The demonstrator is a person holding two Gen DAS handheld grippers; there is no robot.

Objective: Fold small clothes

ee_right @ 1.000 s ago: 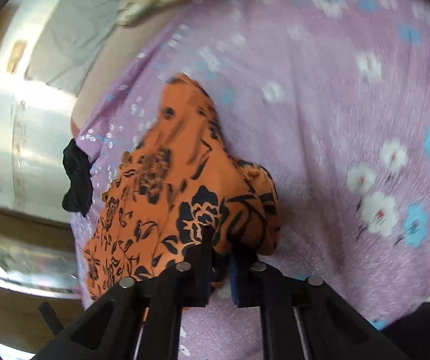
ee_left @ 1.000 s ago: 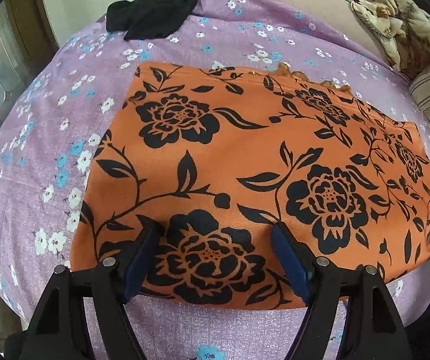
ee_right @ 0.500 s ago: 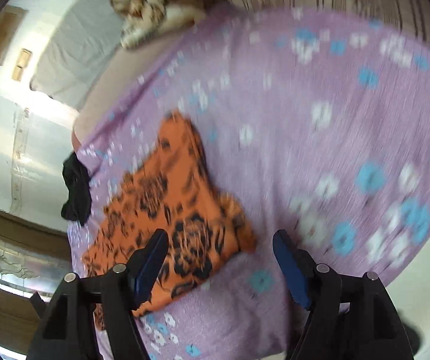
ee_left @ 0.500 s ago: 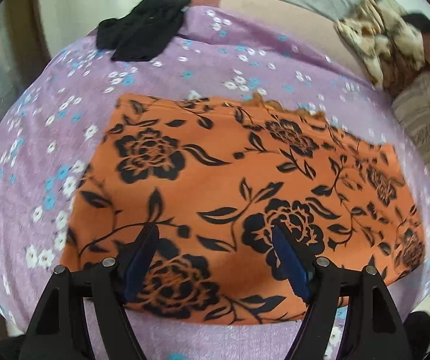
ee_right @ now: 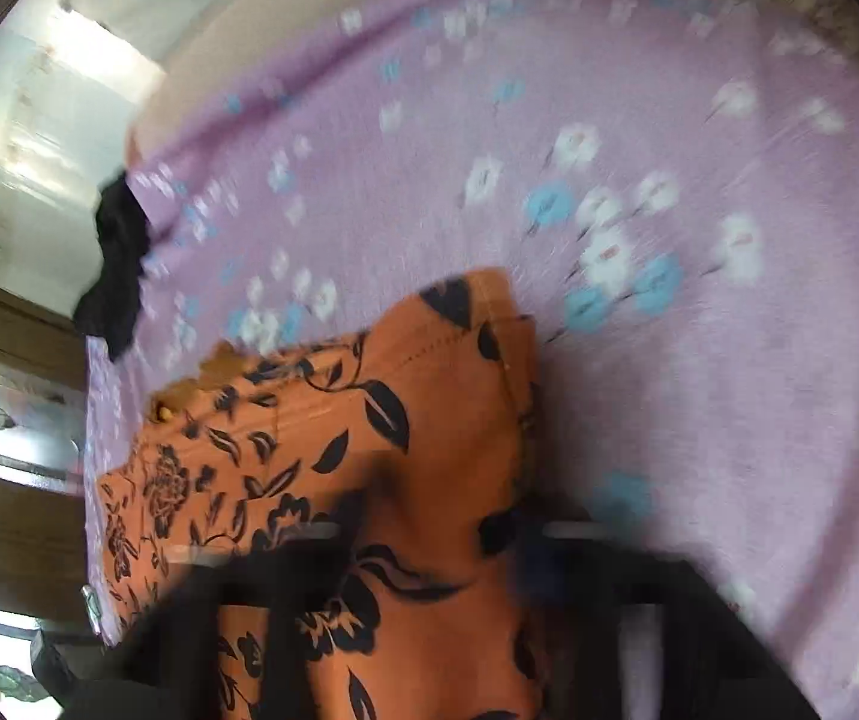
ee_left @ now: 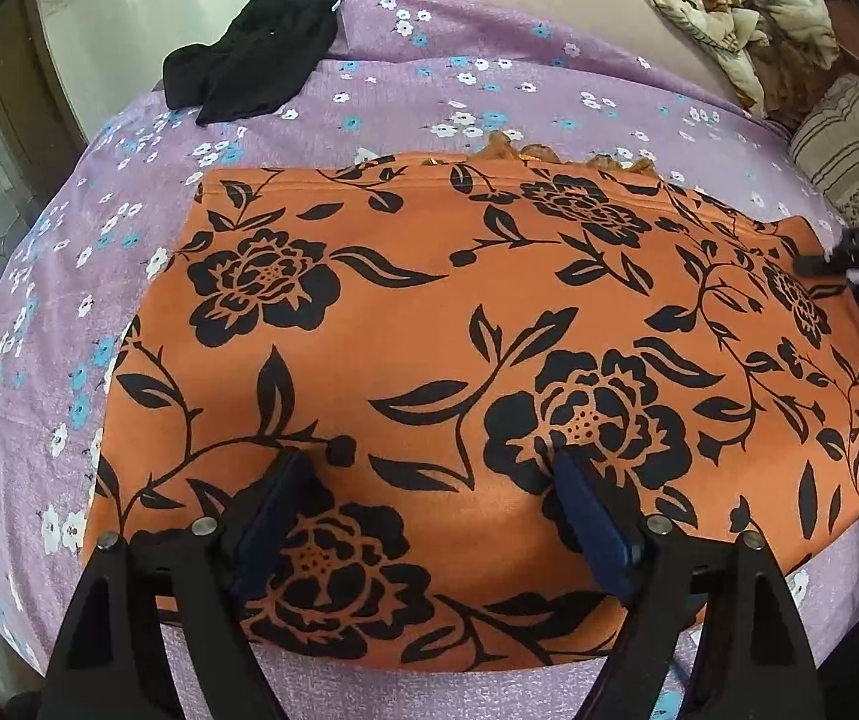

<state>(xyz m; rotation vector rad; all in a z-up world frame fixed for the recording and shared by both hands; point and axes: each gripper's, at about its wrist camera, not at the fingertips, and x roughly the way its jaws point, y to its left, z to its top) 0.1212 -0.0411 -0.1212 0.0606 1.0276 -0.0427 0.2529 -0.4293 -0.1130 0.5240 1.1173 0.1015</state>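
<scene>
An orange garment with black flowers (ee_left: 459,330) lies spread flat on the purple flowered bedsheet (ee_left: 489,90). My left gripper (ee_left: 429,480) hovers over the garment's near edge. Its jaws are wide and still opening, with nothing pinched between the blue pads (ee_left: 591,516). My right gripper (ee_left: 837,279) is at the garment's far right corner. In the blurred right wrist view that corner of the garment (ee_right: 429,420) runs between the jaws of the right gripper (ee_right: 435,552). Those jaws are closing, and a gap still shows between them.
A black garment (ee_left: 255,66) lies crumpled at the far left of the bed, and shows as the black garment (ee_right: 117,264) in the right wrist view. A patterned cloth heap (ee_left: 747,18) and a striped pillow (ee_left: 843,138) sit at the far right. The bed's edge drops off on the left.
The right gripper let go of the bunched orange corner, opened wide and swung aside, then came back over the garment's corner with jaws narrowing. The left gripper shifted slightly over the near edge.
</scene>
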